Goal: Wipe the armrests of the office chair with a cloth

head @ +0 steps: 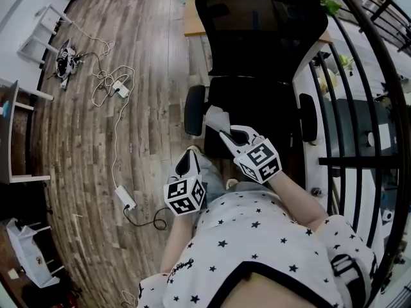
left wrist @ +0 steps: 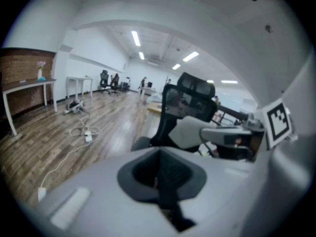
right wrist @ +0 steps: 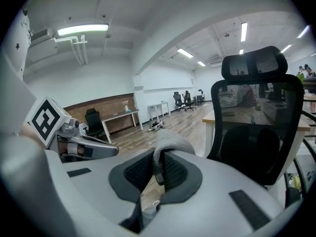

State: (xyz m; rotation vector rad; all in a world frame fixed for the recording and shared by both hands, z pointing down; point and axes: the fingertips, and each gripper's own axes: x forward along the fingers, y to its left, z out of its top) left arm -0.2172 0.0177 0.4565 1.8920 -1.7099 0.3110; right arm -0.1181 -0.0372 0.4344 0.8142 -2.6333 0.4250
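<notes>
Right gripper (head: 226, 133) fingers clamp cloth (head: 215, 115) — armrest (head: 194, 110) just left in frame, long axis up-frame; left gripper (head: 188, 163) closed, empty.

Cloth (right wrist: 168, 143) between the right gripper (right wrist: 159, 168) jaws is looking soft, grey, nubbly. The gripper shell is reading as smooth matt grey plastic, with dark ribbed pads. Ahead of the jaws, the chair back (right wrist: 256, 127) is showing black mesh. The floor (right wrist: 190, 120) beyond is showing sheened wood planks.
</notes>
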